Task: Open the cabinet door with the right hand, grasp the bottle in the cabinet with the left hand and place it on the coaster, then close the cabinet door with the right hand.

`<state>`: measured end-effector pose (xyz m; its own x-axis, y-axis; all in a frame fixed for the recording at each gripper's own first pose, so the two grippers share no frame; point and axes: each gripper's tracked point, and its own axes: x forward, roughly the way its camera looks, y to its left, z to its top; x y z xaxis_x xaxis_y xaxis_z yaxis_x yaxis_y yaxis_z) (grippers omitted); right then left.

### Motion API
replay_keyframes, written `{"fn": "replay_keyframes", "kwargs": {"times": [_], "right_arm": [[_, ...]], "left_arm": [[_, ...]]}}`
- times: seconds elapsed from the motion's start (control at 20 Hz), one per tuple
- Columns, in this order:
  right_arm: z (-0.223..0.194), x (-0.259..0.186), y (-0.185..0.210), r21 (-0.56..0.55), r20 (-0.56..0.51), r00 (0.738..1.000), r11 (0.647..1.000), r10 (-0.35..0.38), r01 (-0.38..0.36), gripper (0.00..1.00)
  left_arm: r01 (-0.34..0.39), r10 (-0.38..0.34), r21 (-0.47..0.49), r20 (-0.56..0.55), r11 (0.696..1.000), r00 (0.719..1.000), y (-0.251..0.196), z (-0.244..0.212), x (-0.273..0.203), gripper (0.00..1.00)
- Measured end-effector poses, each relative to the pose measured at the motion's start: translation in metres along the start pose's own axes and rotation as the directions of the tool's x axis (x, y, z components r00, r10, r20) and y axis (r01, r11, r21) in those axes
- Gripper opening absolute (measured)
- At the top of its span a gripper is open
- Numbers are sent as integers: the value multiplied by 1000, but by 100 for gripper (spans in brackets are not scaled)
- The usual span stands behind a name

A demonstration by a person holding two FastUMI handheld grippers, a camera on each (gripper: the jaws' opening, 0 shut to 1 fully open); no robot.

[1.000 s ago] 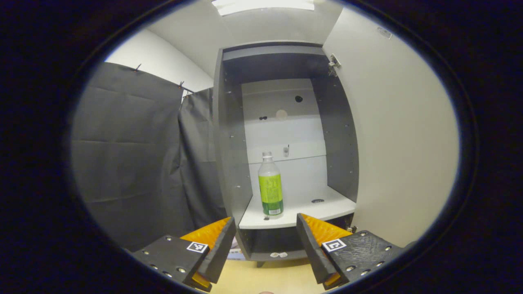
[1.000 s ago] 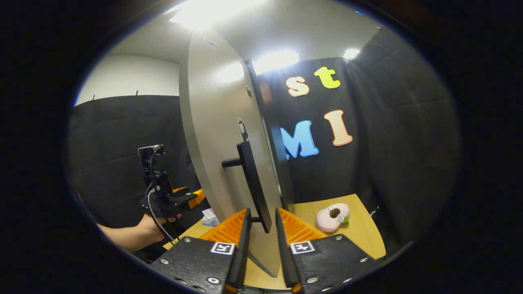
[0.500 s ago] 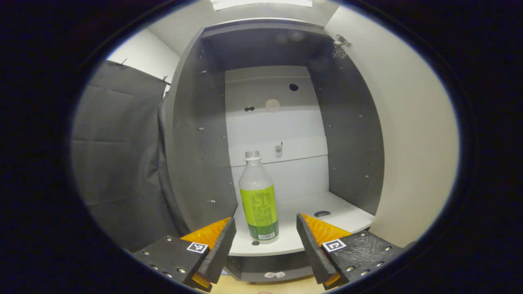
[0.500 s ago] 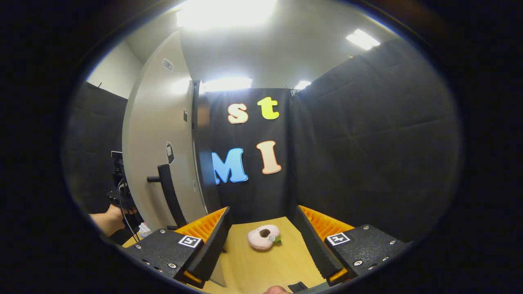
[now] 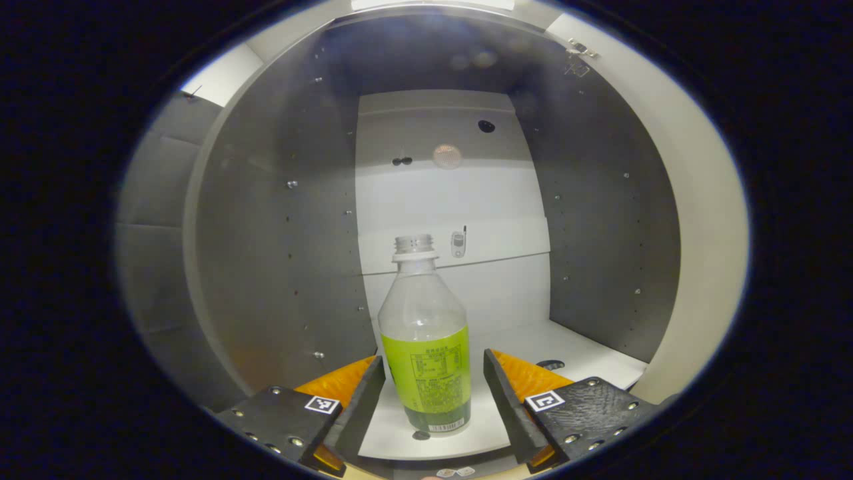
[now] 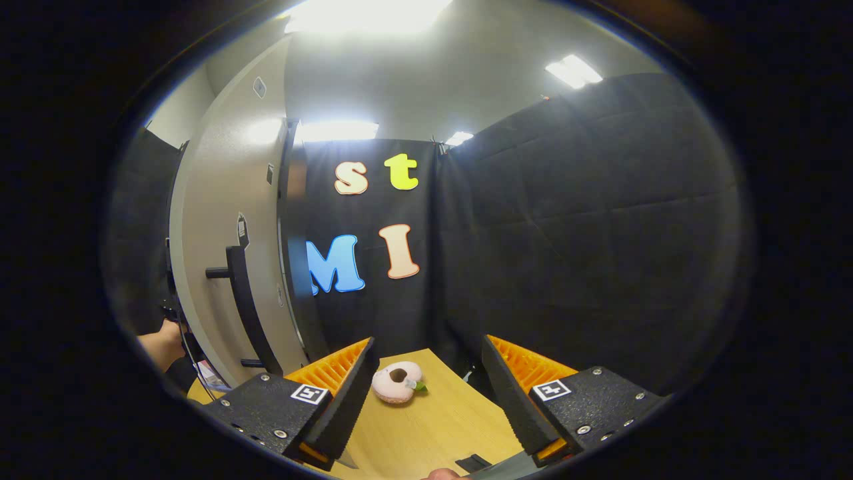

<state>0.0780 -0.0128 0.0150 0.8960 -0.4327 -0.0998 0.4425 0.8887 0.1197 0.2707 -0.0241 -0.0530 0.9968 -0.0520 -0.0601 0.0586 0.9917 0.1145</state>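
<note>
Now your left tongs [image 5: 433, 387] are spread wide, one finger on either side of the bottle [image 5: 425, 347], with a clear gap between each finger and the plastic; neither finger touches it. In the left gripper view the bottle stands upright on the white shelf [image 5: 573, 353] inside the cabinet [image 5: 280, 253], near the shelf's front edge. It is clear plastic, has a green label around its lower half, and carries no cap on its threaded neck. Grey side walls rise on both sides of it, and the white back panel sits behind. A small dark round fitting [image 5: 550, 365] lies on the shelf to the right of the bottle, partly behind your right-hand finger.

Your right tongs [image 6: 426, 387] are likewise open and hold nothing. In the right gripper view they hang over the wooden counter [image 6: 453, 427]. The cabinet door [image 6: 220, 253] stands swung open at the left of that view, its dark bar handle [image 6: 246, 307] well apart from your fingers. A small pink plush toy [image 6: 396, 383] rests on the counter ahead, between the two fingers as seen from the camera but farther off. A bare forearm [image 6: 160, 347] shows at the left edge, beside the door. The coaster I cannot pick out in either view.
</note>
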Motion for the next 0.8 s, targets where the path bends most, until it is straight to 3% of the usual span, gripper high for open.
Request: {"fn": "replay_keyframes", "kwargs": {"times": [0.3, 0.4, 0.5, 0.65, 0.7, 0.75, 0.8], "right_arm": [[-11, 0, 9, -13, -22, 999, 999, -32, 32, 95], [-13, 0, 10, -15, -24, 999, 999, -41, 41, 92], [-17, 2, 13, -16, -33, 999, 999, -43, 42, 95], [-21, 7, 17, -25, -41, 999, 999, -27, 26, 95], [-21, 9, 19, -28, -38, 999, 1000, -13, 12, 95], [-21, 13, 19, -32, -33, 999, 999, 1, -2, 95], [-20, 18, 19, -36, -27, 1000, 999, 14, -15, 95]], "left_arm": [[-11, 11, -15, -2, 1000, 1000, 6, -8, 21, 85], [0, 0, -24, 3, 1000, 1000, 6, -6, 20, 69], [25, -24, -44, 13, 999, 1000, 1, -2, 17, 69], [2, -2, -4, 66, 1000, 998, 8, 12, 8, 69], [7, -7, 0, 72, 1000, 997, 7, 17, 1, 62], [9, -9, -3, 76, 1000, 997, 7, 21, -10, 69], [21, -19, -17, 76, 1000, 997, 5, 26, -22, 69]]}}
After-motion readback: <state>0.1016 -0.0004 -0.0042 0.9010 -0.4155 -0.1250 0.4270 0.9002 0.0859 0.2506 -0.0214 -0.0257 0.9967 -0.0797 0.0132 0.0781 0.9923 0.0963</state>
